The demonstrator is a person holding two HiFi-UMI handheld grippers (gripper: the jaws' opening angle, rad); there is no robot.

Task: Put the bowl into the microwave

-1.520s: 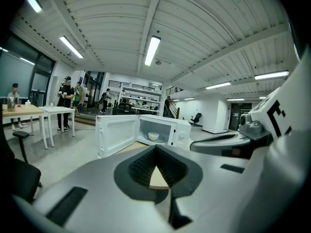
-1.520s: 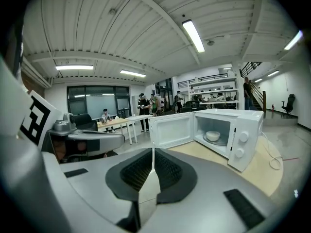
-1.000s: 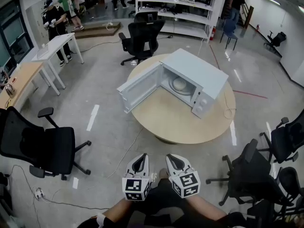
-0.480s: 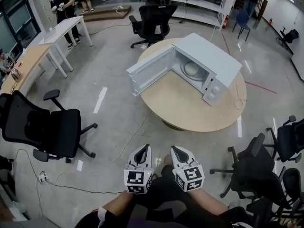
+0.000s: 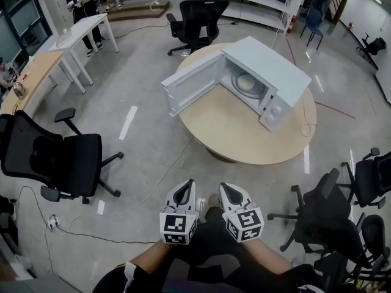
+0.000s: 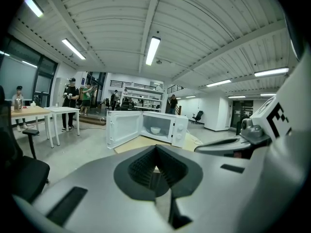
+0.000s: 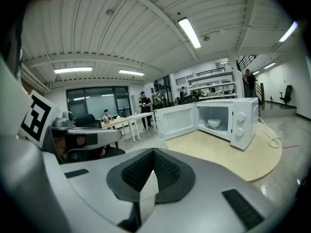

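The white microwave [image 5: 264, 81] stands on a round wooden table [image 5: 238, 133], its door [image 5: 189, 85] swung wide open to the left. A pale bowl [image 5: 247, 82] sits inside the cavity on the turntable. The bowl also shows in the left gripper view [image 6: 155, 129] and in the right gripper view [image 7: 214, 124]. My left gripper [image 5: 185, 190] and right gripper [image 5: 229, 192] hang side by side close to my body, well short of the table. The jaws of both are pressed together with nothing between them.
A black office chair [image 5: 58, 157] stands at my left, more chairs [image 5: 327, 218] at my right, and another one [image 5: 198, 17] behind the table. A cable [image 5: 165, 176] trails across the floor. White desks [image 5: 82, 32], shelving and people are far back.
The view has shifted a little, so the microwave and table sit lower and more central. Both grippers stay shut and low near my body.
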